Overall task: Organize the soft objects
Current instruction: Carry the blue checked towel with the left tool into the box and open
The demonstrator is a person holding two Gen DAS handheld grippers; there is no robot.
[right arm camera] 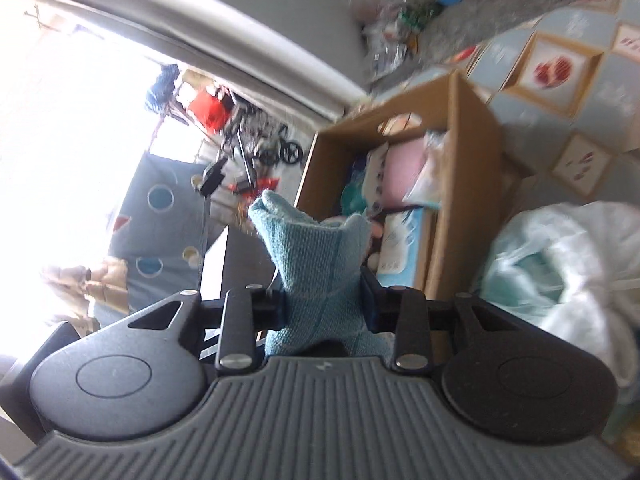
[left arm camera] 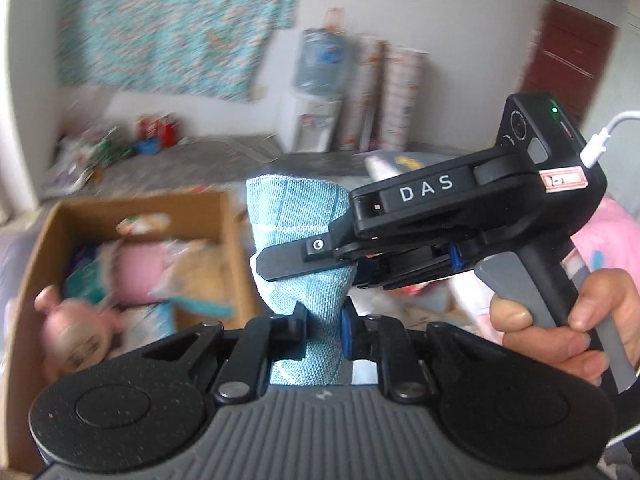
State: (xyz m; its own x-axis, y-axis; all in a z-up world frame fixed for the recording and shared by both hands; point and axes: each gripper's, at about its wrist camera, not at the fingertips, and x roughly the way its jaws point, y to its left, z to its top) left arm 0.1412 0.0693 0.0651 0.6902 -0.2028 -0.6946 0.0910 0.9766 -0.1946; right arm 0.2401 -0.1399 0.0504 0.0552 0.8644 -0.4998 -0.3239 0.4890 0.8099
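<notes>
Both the left gripper [left arm camera: 322, 334] and right gripper [right arm camera: 324, 306] pinch the blue cloth [left arm camera: 298, 216] shut-tight (mid-fold, seemingly), next needing lowering into the cardboard box [left arm camera: 224, 216].

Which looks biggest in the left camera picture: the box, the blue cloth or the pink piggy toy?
1. Box, the biggest.
2. Blue cloth, though it is very near the camera, so it looks bigger than it is.
3. Pink piggy toy, the smallest.

The white letters "DAS" stand on the right gripper [left arm camera: 304, 258] body's black side.
</notes>
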